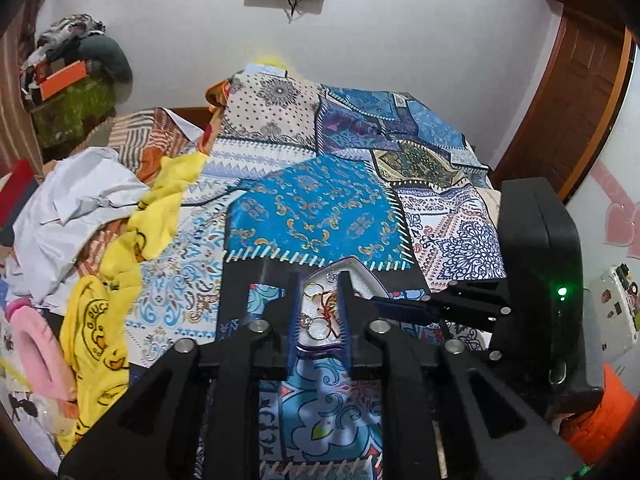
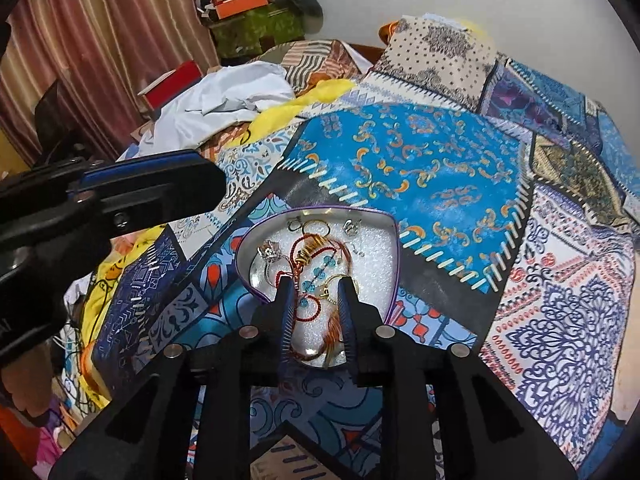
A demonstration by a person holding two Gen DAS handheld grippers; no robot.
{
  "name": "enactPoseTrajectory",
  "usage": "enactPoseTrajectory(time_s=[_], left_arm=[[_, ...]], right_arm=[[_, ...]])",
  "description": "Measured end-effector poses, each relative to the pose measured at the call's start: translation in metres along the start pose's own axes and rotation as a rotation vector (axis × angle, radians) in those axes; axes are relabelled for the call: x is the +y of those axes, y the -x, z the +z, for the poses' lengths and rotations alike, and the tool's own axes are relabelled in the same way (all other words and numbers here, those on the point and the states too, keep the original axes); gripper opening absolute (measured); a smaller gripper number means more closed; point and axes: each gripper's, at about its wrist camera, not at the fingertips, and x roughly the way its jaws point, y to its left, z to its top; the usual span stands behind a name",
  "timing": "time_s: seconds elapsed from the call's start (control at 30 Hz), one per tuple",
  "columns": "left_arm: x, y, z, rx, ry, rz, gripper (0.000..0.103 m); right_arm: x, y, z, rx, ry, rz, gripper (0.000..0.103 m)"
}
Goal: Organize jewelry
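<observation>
A heart-shaped metal tin (image 2: 390,240) with a white foam lining lies on the patchwork bedspread. It holds several rings, a silver ring (image 2: 269,254), and a red cord bracelet with blue beads (image 2: 314,272). My right gripper (image 2: 313,284) is open, its fingers hanging just over the tin's near half around the bracelet. My left gripper (image 1: 319,280) is open, its fingers framing the same tin (image 1: 362,276) and gold rings (image 1: 320,326) from the other side. The right gripper also shows in the left wrist view (image 1: 404,306).
The patchwork bedspread (image 2: 420,168) covers the bed. White cloth (image 2: 224,104) and yellow cloth (image 1: 104,320) are piled at the left. A pink curtain (image 2: 100,40) and cluttered shelf (image 2: 256,12) stand behind; a wooden door (image 1: 580,92) is at the right.
</observation>
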Motion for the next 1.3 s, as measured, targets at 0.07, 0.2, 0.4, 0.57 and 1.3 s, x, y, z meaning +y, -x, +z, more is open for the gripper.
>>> enactPoseTrajectory(time_s=[0.07,0.2,0.4,0.57,1.3], left_arm=[[0.001,0.007,0.000,-0.017,0.000,0.012,0.025],[0.000,0.023,0.001,-0.046,-0.001,0.027,0.026],[-0.009,0.054,0.004,-0.113,-0.016,0.046,0.032],[-0.024,0.094,0.005,-0.213,-0.044,0.074,0.033],[-0.095,0.264,-0.040,-0.731,-0.098,0.135,0.096]], right_arm=[[0.002,0.006,0.001,-0.016,0.009,-0.015,0.020],[0.007,0.023,0.001,-0.056,0.028,-0.057,0.021],[0.012,0.063,0.001,-0.148,0.024,-0.090,0.024],[0.017,0.115,-0.001,-0.282,0.014,-0.122,0.026],[0.070,0.293,-0.061,-0.836,-0.037,-0.274,0.083]])
